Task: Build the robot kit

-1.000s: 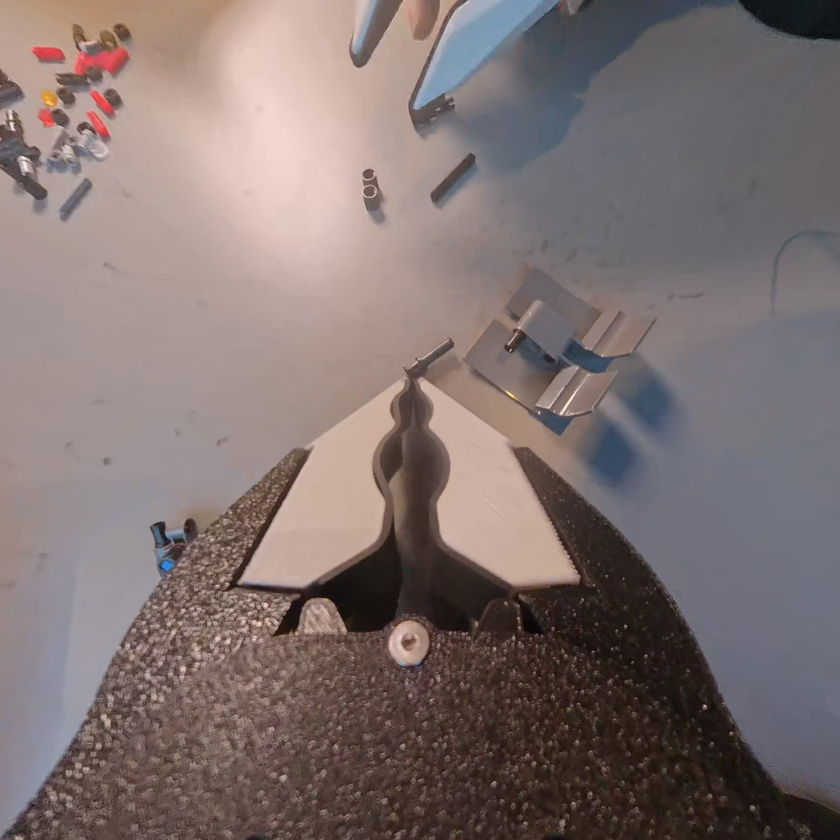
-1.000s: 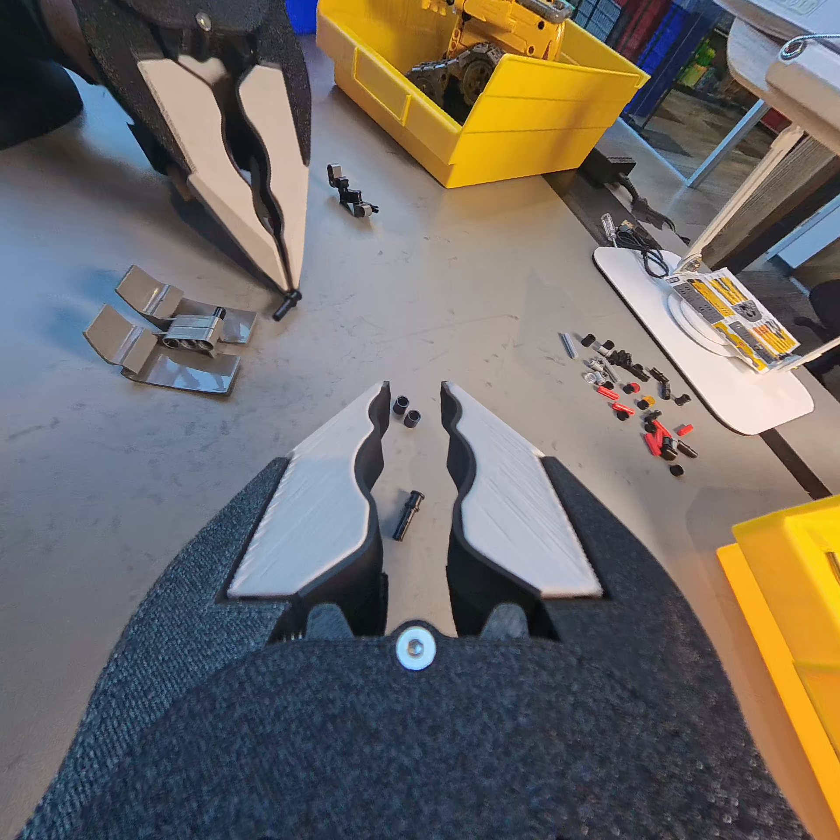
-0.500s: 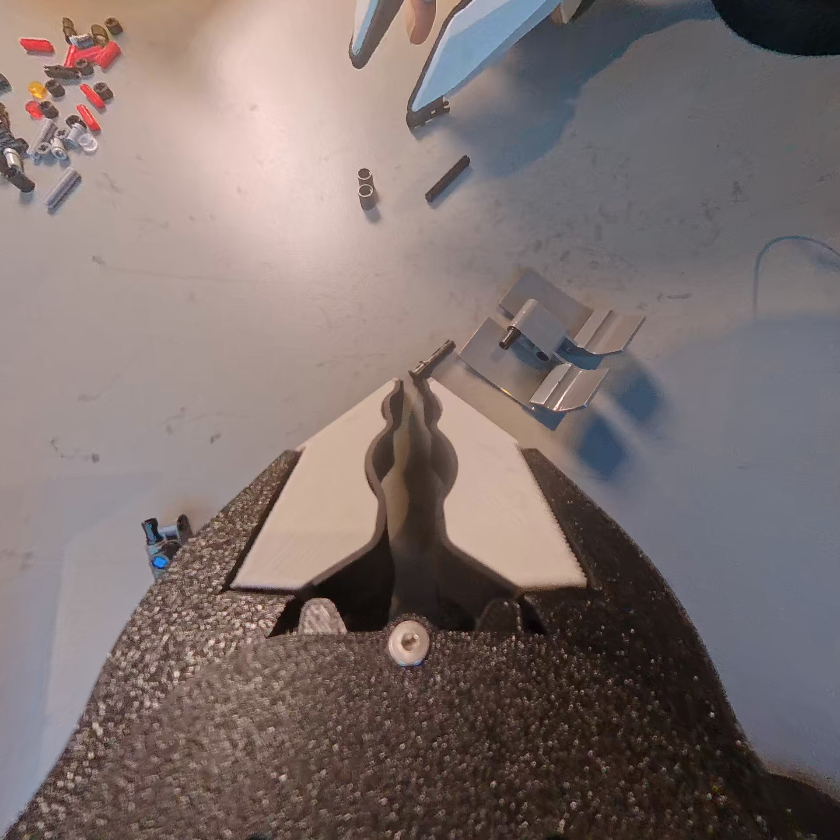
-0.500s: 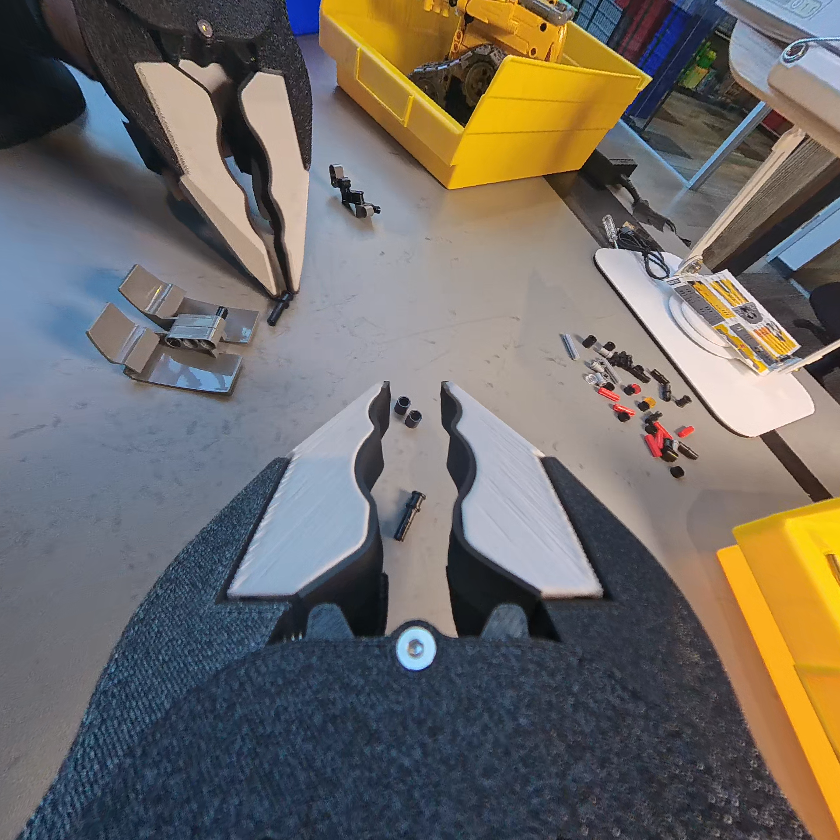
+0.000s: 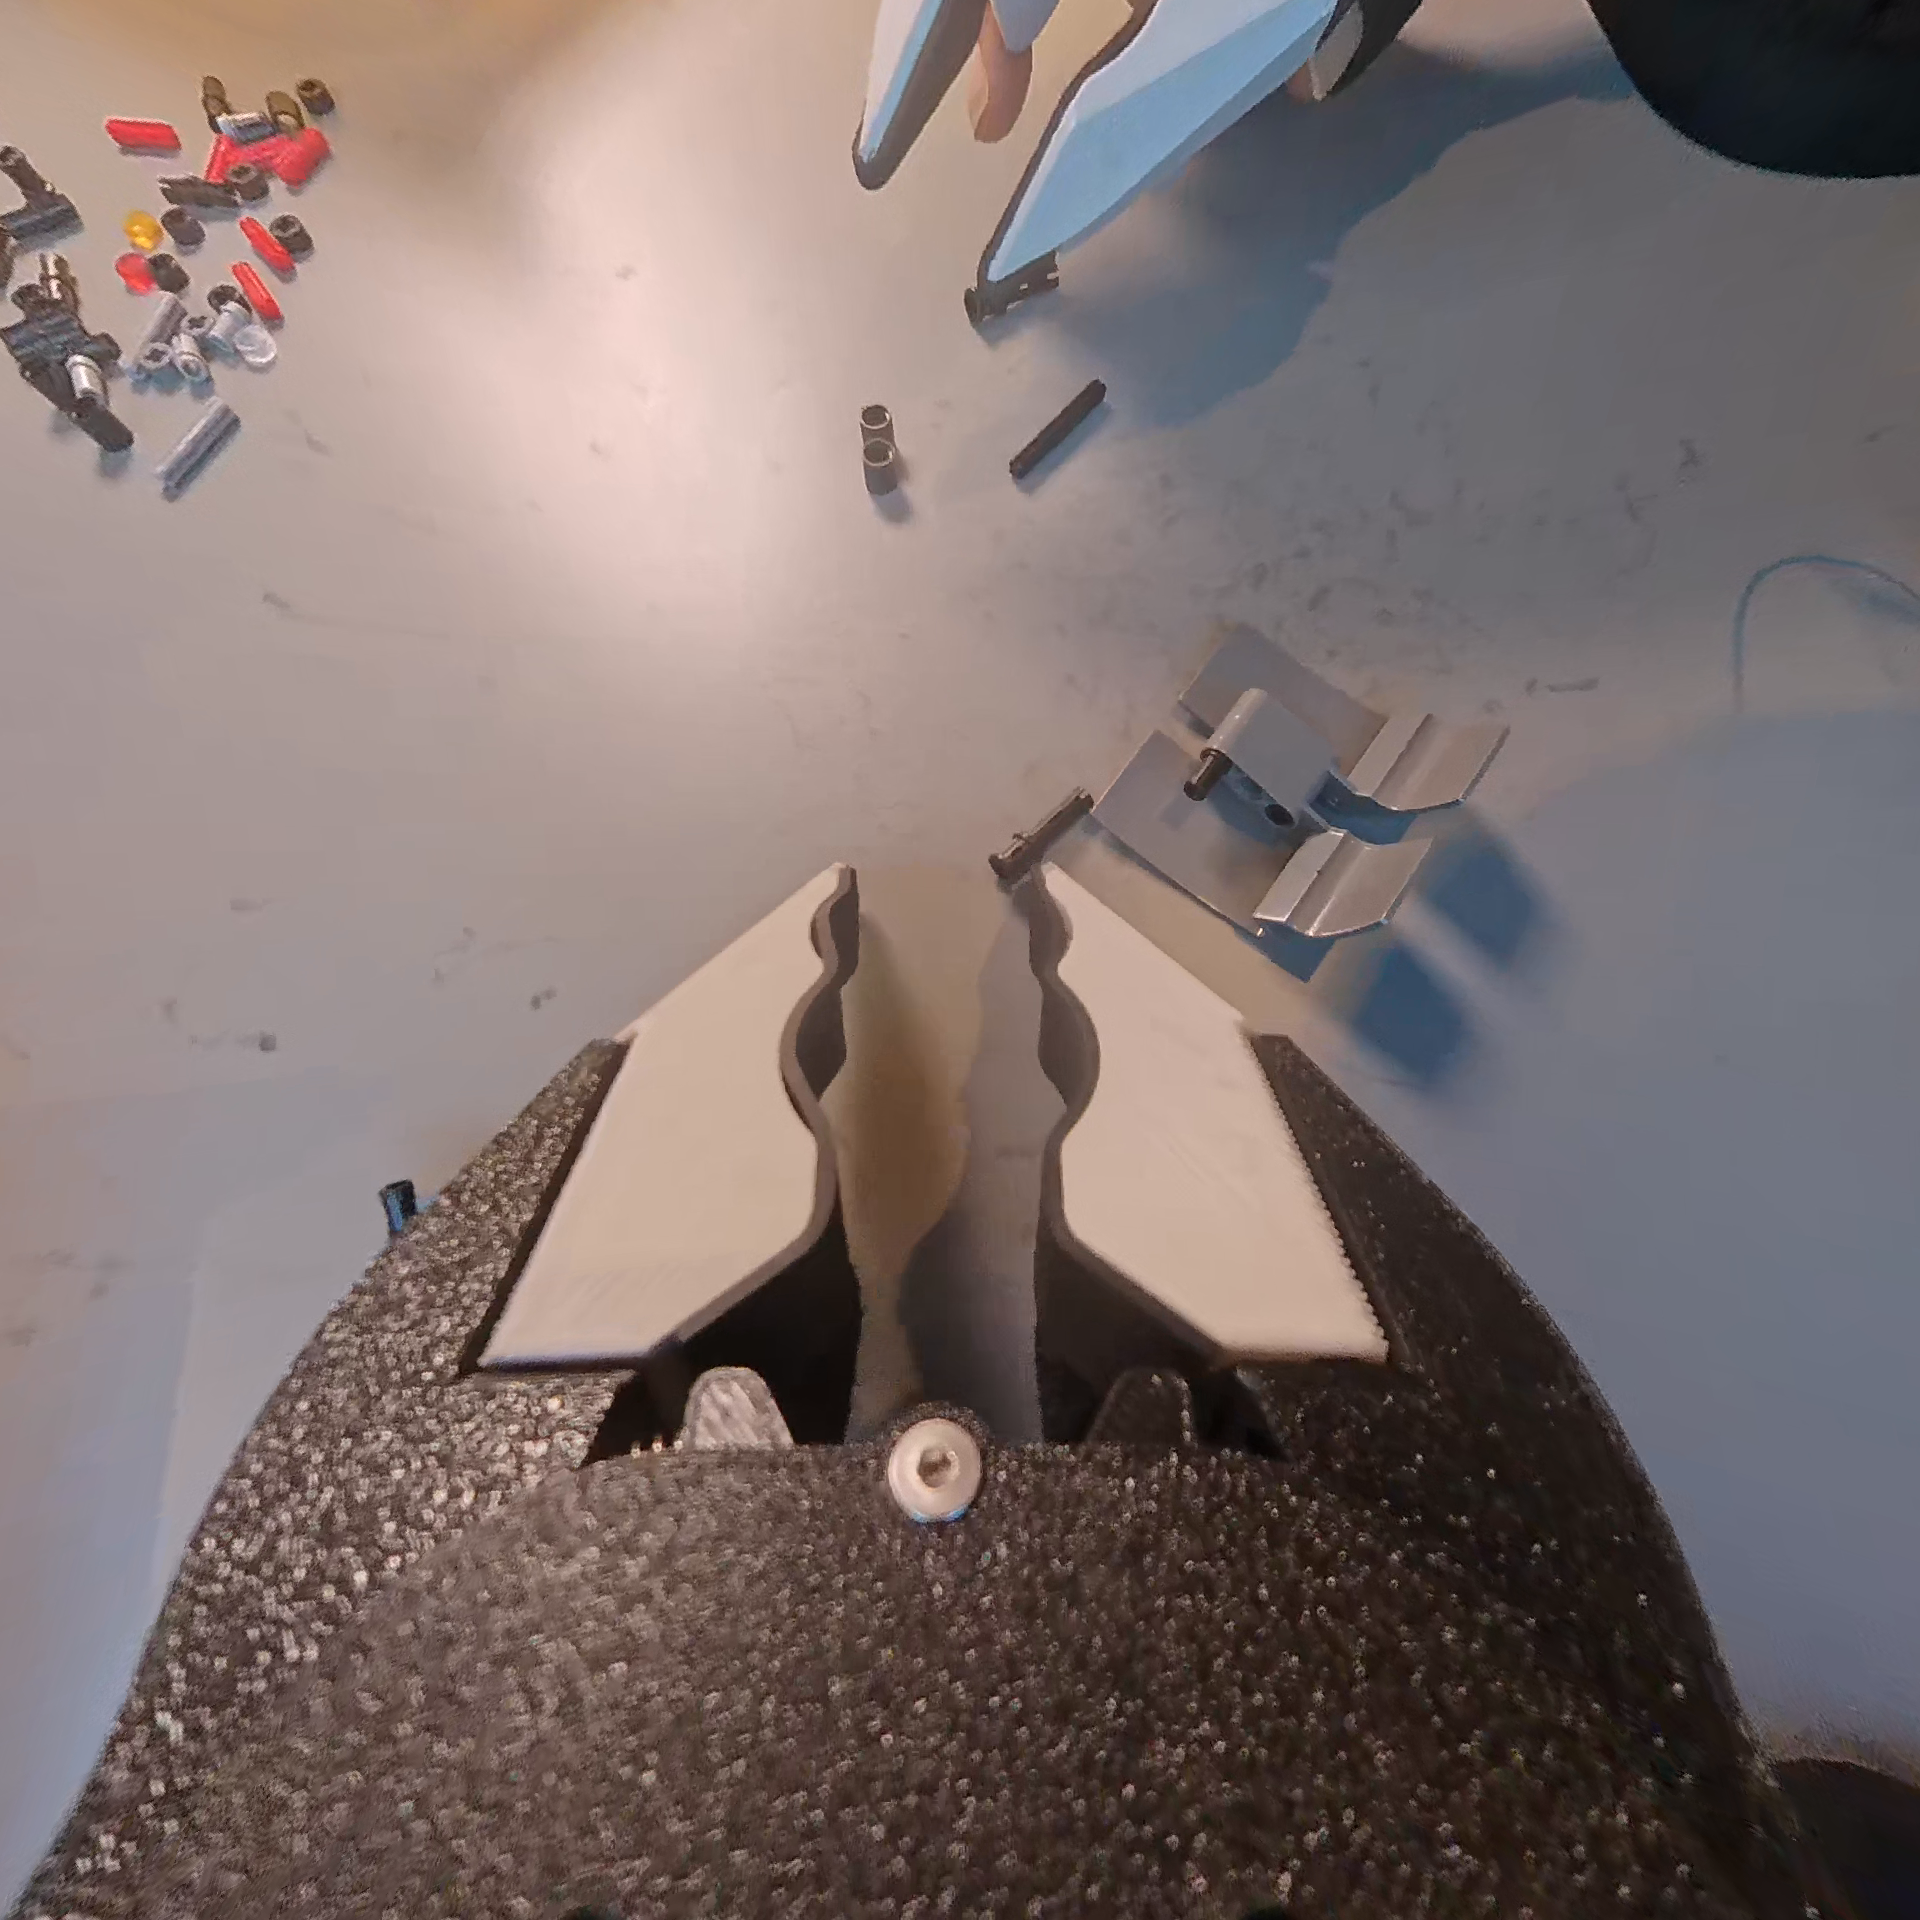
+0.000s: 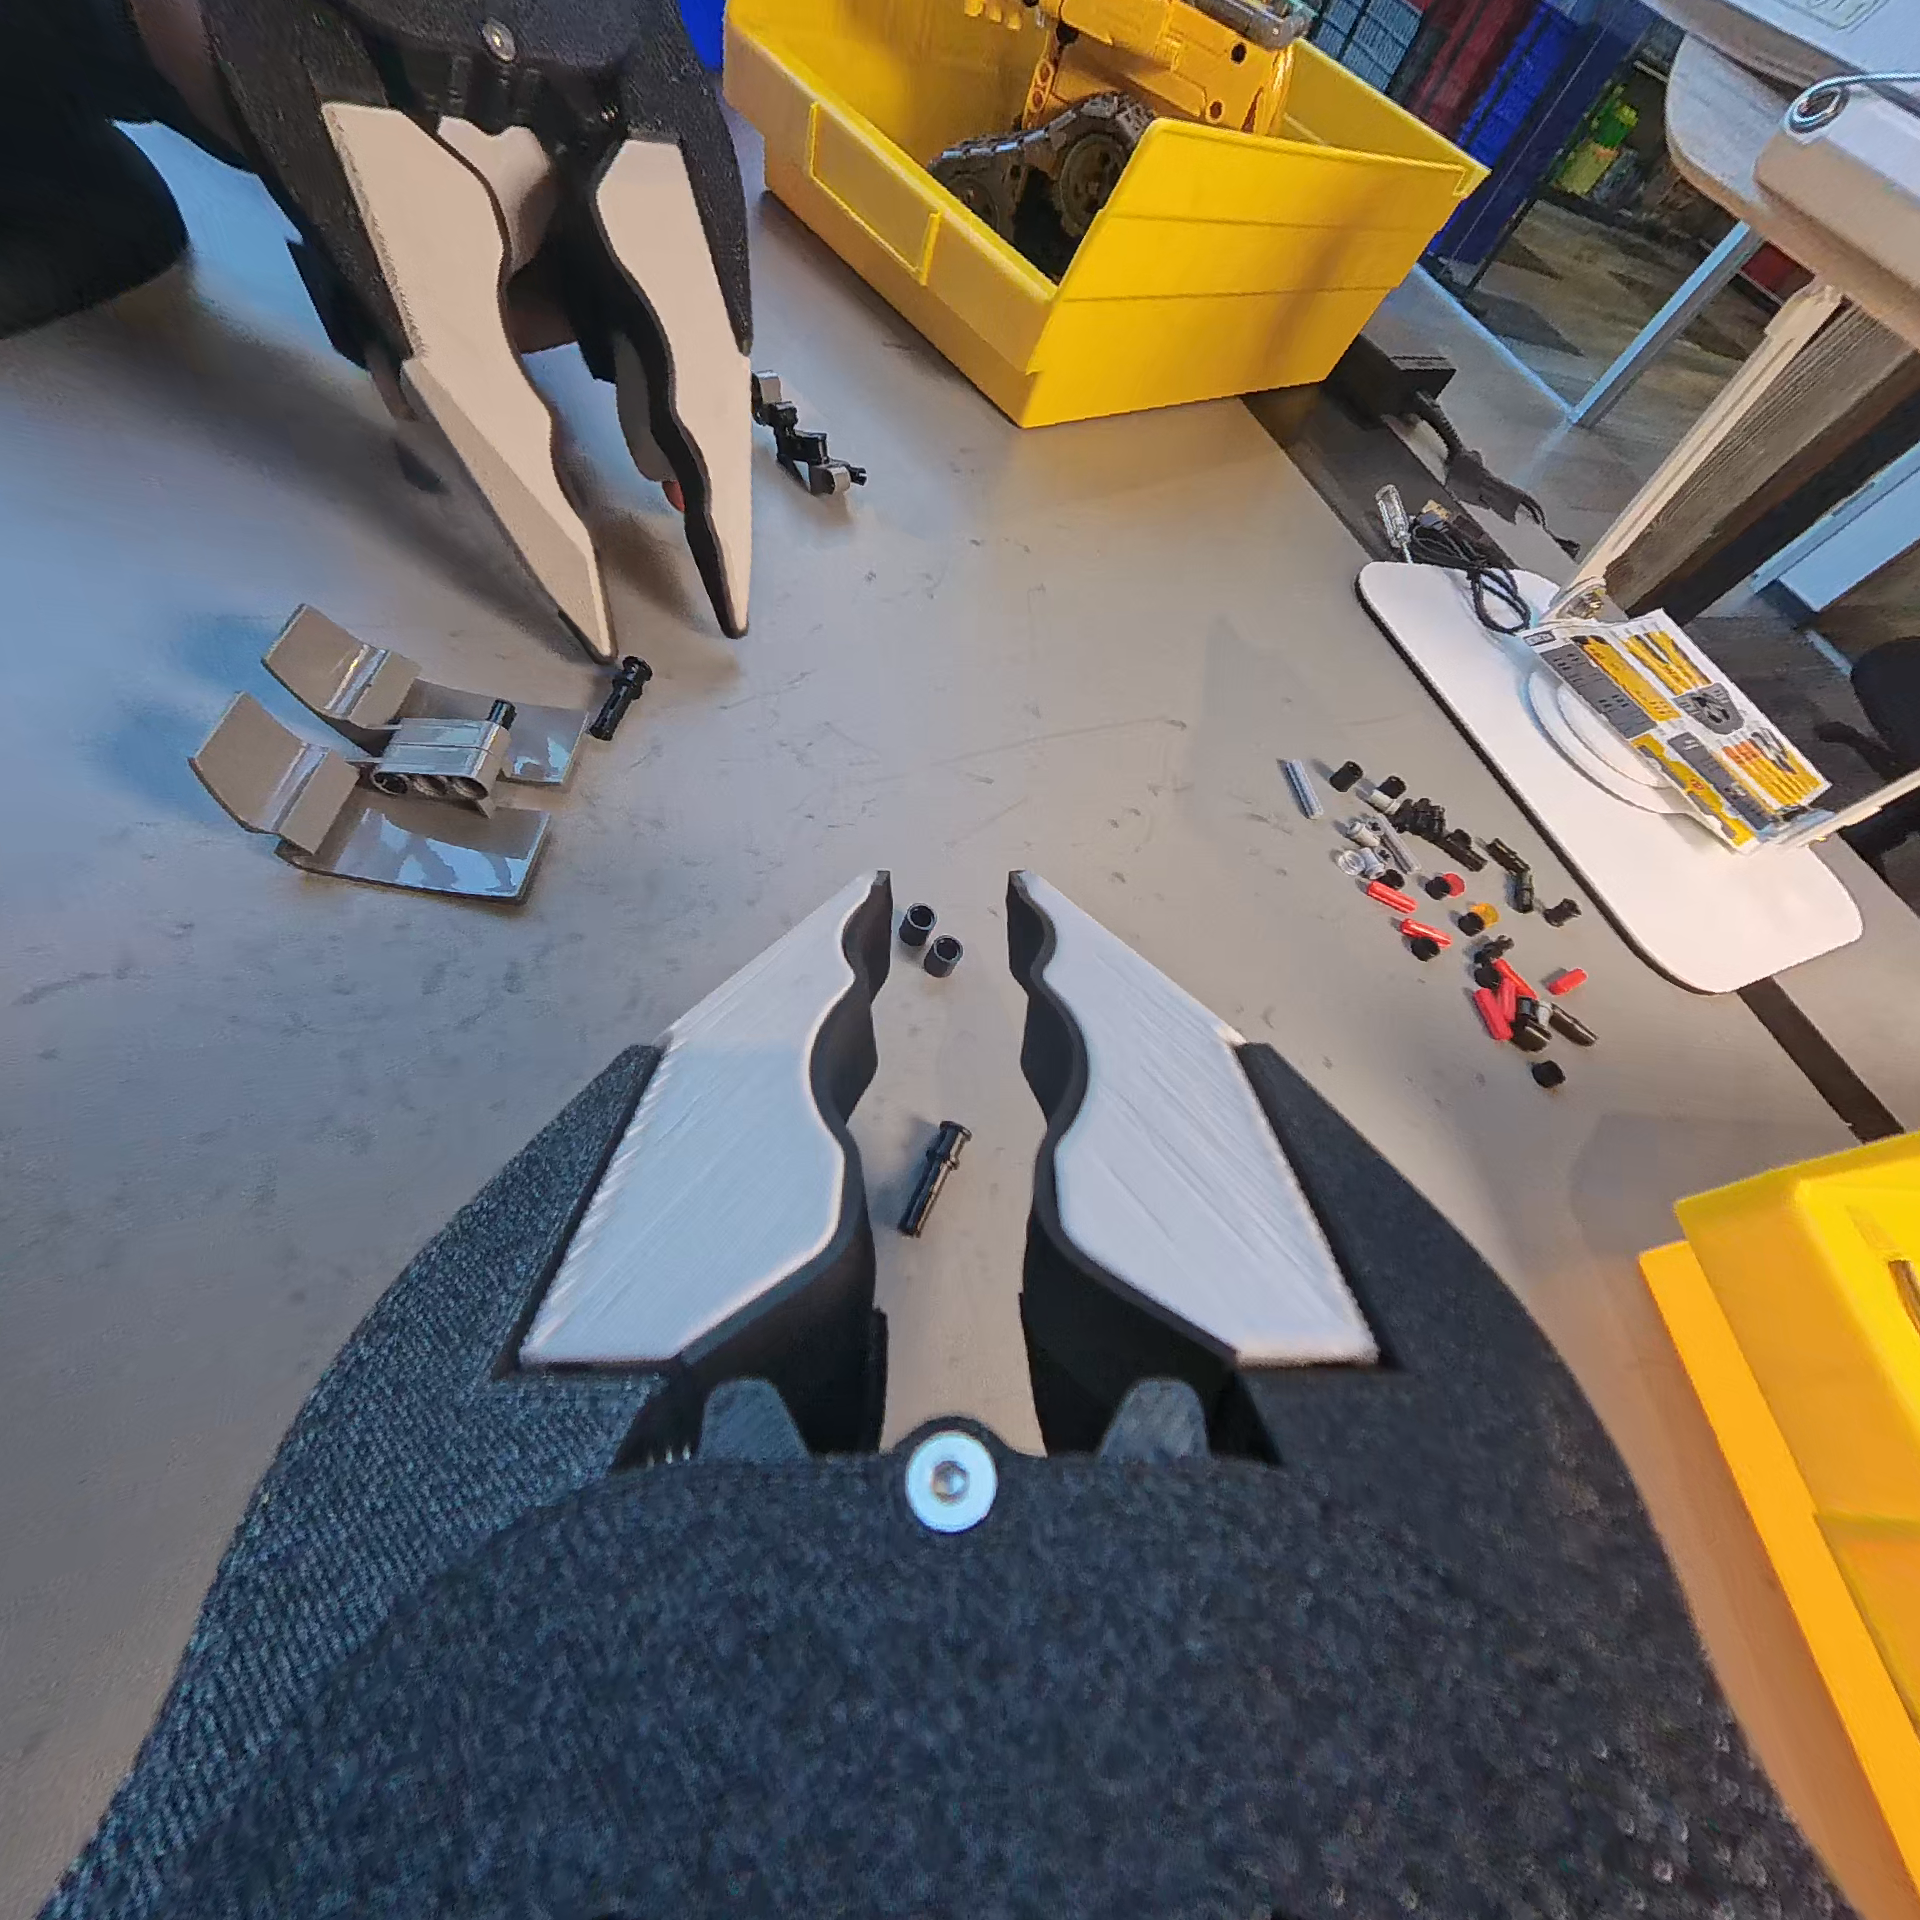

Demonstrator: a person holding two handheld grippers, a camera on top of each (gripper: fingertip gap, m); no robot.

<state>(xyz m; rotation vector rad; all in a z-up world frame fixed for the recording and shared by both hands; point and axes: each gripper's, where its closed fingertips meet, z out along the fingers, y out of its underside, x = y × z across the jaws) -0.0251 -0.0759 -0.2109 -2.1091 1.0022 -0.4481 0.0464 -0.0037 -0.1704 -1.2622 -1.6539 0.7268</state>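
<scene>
My left gripper point(image 5: 943, 883) is open and empty, tips low over the grey table. A short black pin point(image 5: 1039, 831) lies on the table just off its right fingertip, next to a grey panel assembly point(image 5: 1309, 790) that has another black pin in it. In the right wrist view the left gripper point(image 6: 665, 634) stands above that pin point(image 6: 620, 698) and the assembly point(image 6: 405, 769). My right gripper point(image 6: 948, 894) is open and empty. Two small black bushes point(image 6: 930, 940) lie between its tips, and a black pin point(image 6: 932, 1179) lies on the table between its fingers.
A pile of small red, black and grey parts point(image 6: 1455, 904) lies to the right. A yellow bin point(image 6: 1101, 208) holds a yellow tracked model. A white board point(image 6: 1621, 790) bears a booklet. Another yellow bin point(image 6: 1818, 1403) is at the near right. A small black part point(image 6: 800, 442) lies by the left gripper.
My left gripper has opened and let go of the black pin, which now lies on the table by the grey assembly. The right gripper has not moved.
</scene>
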